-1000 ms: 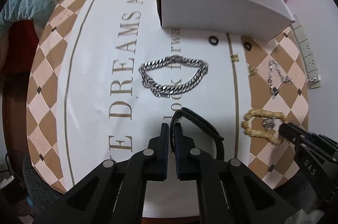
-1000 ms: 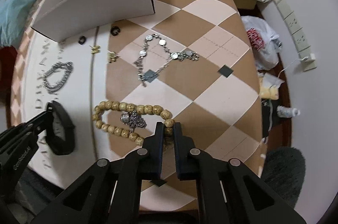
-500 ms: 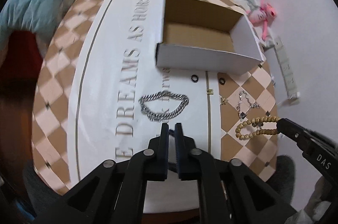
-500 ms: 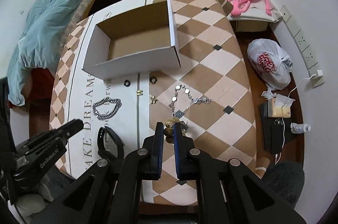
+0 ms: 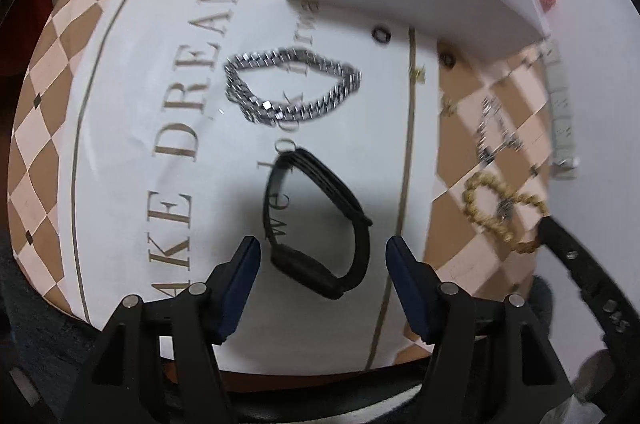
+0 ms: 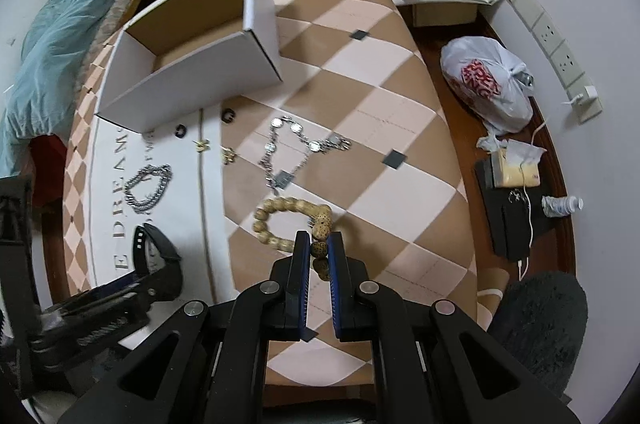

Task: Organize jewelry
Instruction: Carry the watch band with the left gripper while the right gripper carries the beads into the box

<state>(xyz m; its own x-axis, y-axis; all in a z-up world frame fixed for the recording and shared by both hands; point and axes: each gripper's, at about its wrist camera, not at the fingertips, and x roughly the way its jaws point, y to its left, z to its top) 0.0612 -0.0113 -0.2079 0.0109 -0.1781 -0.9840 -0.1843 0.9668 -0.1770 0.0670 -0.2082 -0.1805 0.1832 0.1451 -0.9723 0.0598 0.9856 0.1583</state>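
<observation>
At the far side of the desk stands an open white cardboard box with a brown inside; no jewelry shows in the part of it that is visible. Going left to right, the left hand-held gripper has its fingers wide apart and holds nothing; the black watch with a looped strap lies flat between and just ahead of them. Beyond it lies the silver curb-chain bracelet. The right hand-held gripper is clamped on one end of the tan wooden bead bracelet, whose loop rests on the checkered cloth just in front of its fingertips.
</observation>
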